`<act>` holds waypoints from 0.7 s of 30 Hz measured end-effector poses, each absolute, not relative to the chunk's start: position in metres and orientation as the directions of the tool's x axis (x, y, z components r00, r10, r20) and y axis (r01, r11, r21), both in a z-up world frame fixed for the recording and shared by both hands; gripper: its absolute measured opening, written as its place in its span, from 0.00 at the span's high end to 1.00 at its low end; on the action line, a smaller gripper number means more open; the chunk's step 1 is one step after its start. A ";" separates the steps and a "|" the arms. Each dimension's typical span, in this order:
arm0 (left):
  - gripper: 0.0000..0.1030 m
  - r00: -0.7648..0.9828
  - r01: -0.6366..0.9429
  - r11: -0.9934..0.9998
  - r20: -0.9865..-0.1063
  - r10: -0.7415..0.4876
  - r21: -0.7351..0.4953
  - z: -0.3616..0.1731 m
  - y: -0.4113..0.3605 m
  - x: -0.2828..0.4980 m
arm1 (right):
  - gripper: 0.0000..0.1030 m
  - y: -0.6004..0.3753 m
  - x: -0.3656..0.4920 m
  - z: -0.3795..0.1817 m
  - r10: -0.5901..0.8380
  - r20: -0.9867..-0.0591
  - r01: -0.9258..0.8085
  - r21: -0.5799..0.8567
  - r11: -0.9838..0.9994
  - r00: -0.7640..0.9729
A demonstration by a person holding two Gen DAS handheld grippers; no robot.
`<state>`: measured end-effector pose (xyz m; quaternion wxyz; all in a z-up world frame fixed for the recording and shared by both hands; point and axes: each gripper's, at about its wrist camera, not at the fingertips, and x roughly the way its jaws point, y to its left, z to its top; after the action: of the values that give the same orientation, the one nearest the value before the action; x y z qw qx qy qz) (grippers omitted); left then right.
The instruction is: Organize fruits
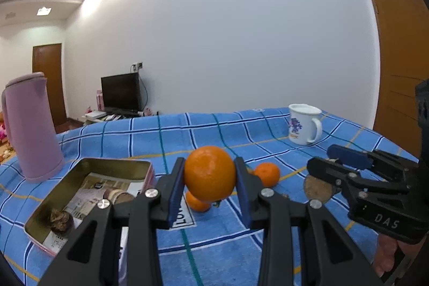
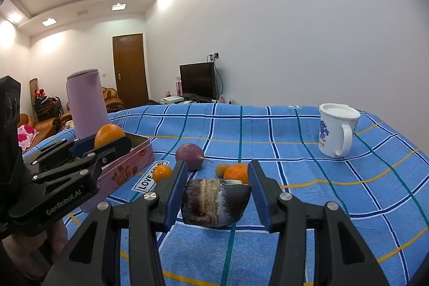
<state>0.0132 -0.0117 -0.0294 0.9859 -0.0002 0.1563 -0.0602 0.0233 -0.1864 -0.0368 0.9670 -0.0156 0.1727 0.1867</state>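
Blue plaid tablecloth (image 2: 295, 141). Tall lilac plastic jug (image 1: 29, 130). Open pink rectangular tin (image 1: 88, 173), left. Left gripper (image 1: 210, 176): pads clamped on large round orange (image 1: 210, 173), lifted beside tin. Right gripper (image 2: 217, 189): jaws part-open, straddling dark brown-striped wedge (image 2: 214, 203) on cloth, left pad against it, right clear.

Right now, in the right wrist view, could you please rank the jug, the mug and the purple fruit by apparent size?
1. Jug, largest.
2. Mug.
3. Purple fruit, smallest.
The jug stands farther back than the fruit yet looks bigger, so this order seems safe.
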 end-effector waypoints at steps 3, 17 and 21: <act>0.64 0.941 0.099 0.995 -0.323 -0.102 -0.025 -0.031 -0.008 0.016 | 0.53 -0.183 0.024 -0.037 0.358 -0.343 -0.372 0.028 0.928 0.868; 0.64 0.924 0.004 0.999 -0.381 -0.020 -0.041 -0.030 0.028 0.022 | 0.53 -0.156 0.042 -0.039 0.408 -0.382 -0.431 0.029 0.902 0.829; 0.64 0.917 -0.021 0.999 -0.398 0.004 -0.039 -0.032 0.037 0.024 | 0.53 -0.142 0.046 -0.041 0.429 -0.399 -0.458 0.025 0.889 0.811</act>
<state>0.0238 0.0370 -0.0323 0.9789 -0.0213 0.2033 0.0062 0.0464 -0.1418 -0.0406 0.9508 -0.0360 0.2010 0.2330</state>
